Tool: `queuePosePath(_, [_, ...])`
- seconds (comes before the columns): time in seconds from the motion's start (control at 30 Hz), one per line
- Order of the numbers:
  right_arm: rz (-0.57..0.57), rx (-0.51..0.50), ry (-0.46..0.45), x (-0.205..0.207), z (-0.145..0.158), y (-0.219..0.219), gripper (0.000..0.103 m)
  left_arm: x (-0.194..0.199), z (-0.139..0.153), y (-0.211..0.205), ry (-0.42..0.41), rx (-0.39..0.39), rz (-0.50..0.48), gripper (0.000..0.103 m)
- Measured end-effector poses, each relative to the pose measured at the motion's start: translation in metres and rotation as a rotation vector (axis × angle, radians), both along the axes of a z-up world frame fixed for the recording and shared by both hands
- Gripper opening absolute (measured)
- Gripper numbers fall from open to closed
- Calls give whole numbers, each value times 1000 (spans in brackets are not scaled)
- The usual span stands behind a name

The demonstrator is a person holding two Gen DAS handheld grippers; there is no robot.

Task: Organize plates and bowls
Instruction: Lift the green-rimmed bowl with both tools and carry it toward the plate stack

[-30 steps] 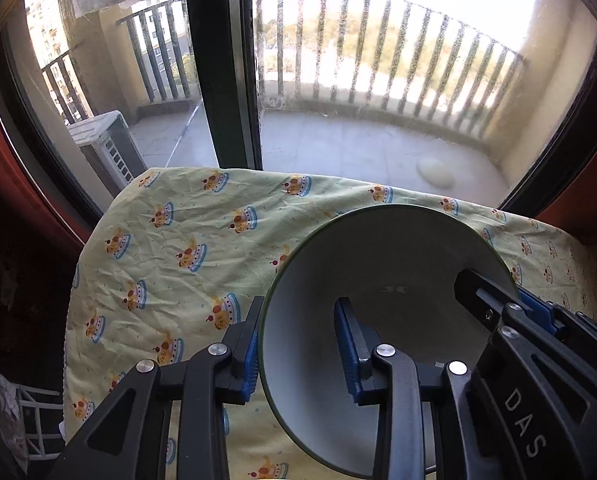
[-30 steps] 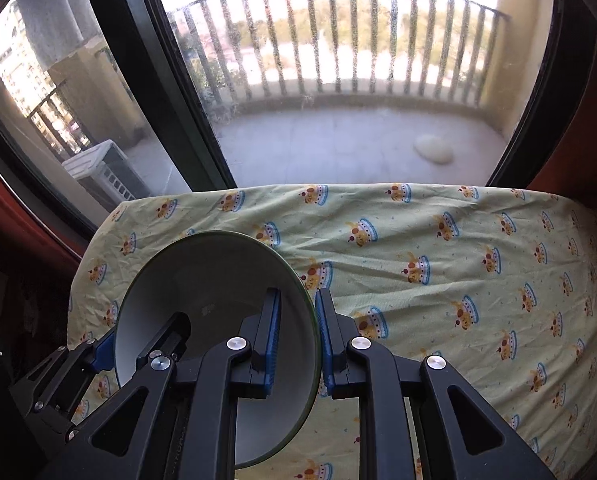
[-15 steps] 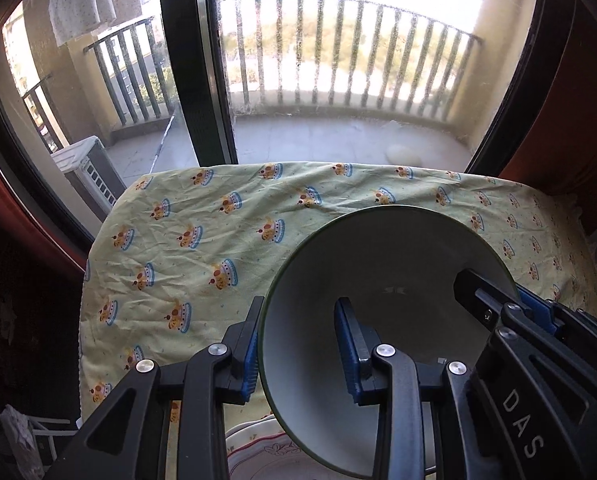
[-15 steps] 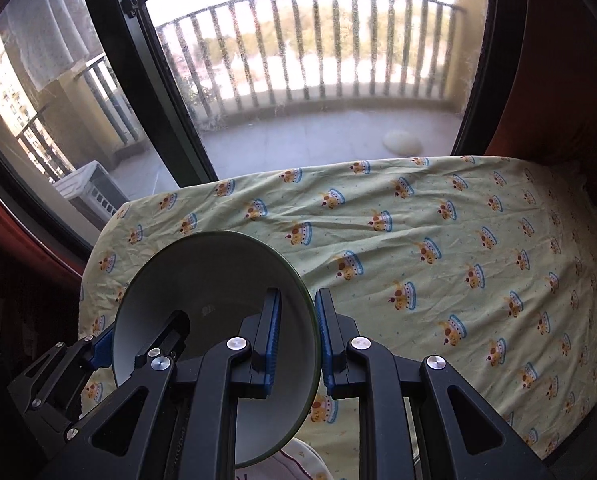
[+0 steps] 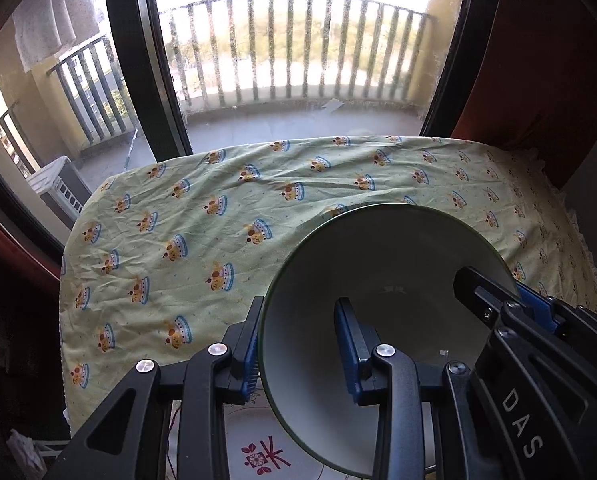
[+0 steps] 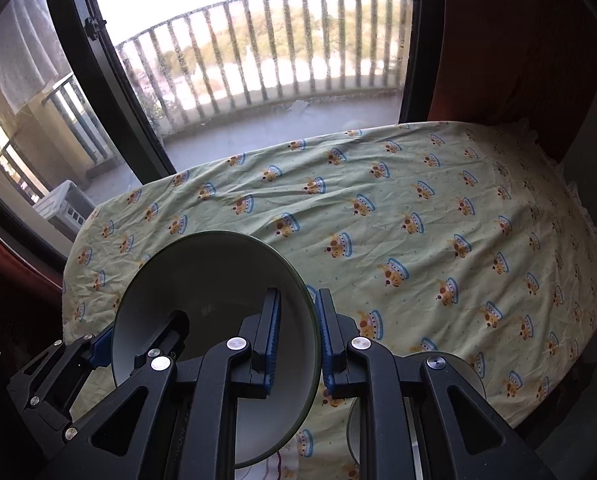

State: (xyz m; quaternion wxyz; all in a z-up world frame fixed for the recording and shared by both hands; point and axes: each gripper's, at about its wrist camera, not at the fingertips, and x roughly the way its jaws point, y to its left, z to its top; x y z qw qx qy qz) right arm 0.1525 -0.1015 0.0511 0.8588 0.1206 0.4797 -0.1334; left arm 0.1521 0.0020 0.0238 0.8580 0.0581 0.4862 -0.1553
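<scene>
Both grippers clamped on the same bowl [image 5: 386, 280], white inside with a dark green rim, held up tilted above the bench [image 5: 218, 240] with its opening facing the cameras. Left gripper [image 5: 298, 344] pinching the rim on its side, one blue pad outside the wall and one inside. Right gripper [image 6: 296, 340] doing the same on the opposite edge, rim [image 6: 312, 320] sandwiched between its pads. Bottom of the bowl cut off behind the gripper bodies in both views, so no telling what sits directly under it.

Peeking out below in the left view: a white plate [image 5: 258, 452] with a red flower print, mostly hidden by the fingers and the bowl. In the right view, a second bowl [image 6: 458, 368] down at the lower right, only a rim arc showing past the gripper, inside hard to make out.

Bench covered in a wrinkly yellow-green cloth [image 6: 418, 220] printed with little crowns. Balcony railing [image 5: 298, 40] beyond the window, washed out by glare.
</scene>
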Motion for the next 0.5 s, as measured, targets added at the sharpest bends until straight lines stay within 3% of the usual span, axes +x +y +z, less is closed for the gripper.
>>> queuePosePath(0.5, [-18, 35, 31, -53, -20, -64, 21, -48, -18, -65, 49, 30, 0, 32])
